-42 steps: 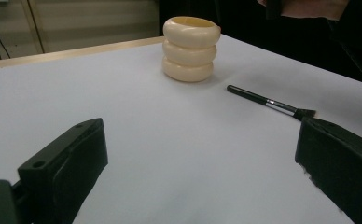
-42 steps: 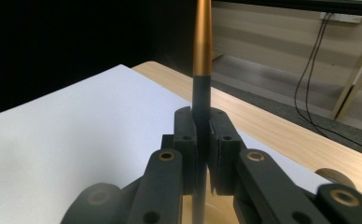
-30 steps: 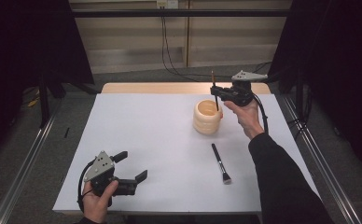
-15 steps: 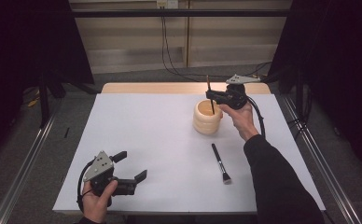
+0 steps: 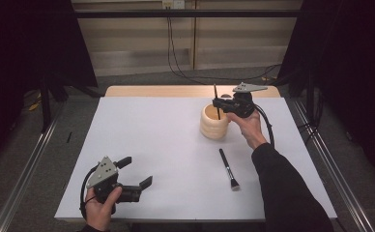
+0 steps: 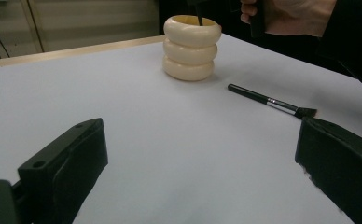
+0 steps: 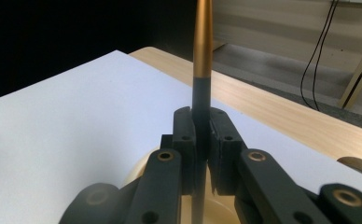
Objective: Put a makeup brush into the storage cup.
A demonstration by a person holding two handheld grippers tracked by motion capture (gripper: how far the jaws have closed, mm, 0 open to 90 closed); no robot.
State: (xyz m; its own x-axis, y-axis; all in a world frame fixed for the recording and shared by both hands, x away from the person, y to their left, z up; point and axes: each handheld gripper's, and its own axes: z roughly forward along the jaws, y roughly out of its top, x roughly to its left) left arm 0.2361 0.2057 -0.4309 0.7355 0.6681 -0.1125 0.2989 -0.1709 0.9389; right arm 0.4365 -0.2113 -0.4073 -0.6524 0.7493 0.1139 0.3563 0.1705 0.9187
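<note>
- The right gripper [image 5: 219, 103] sits right of centre in the upper half of the high view, its jaws clamped on a thin dark brush [image 5: 216, 101] held upright; the brush's lower end dips into the cream ribbed cup [image 5: 214, 123] directly beneath it
- In the right gripper view the brush [image 7: 201, 51] rises up the middle of the frame, dark where the pads pinch it and gold above; the cup's pale rim [image 7: 139, 171] shows low in the frame, behind the linkage
- To do this step well, I judge the brush should stay upright and go straight down the middle of the cup's mouth; releasing only once its lower end rests on the bottom would keep it from tipping the cup or bouncing out
- The left gripper [image 5: 136, 173] rests at the lower left of the high view with its jaws spread wide and nothing between them; it is well apart from the cup
- A second brush [image 5: 228, 169] lies flat on the white table [image 5: 151, 130] below the cup, near the person's right forearm; the left gripper view has it at centre right [image 6: 270, 100], bristles toward the right edge
- Hidden: the brush's lower end and the cup's inside are not visible, so whether it has touched bottom cannot be told; in the left gripper view the cup [image 6: 191, 46] shows at the upper centre, but the right hand [image 6: 291, 16] is cut off by the top edge
</note>
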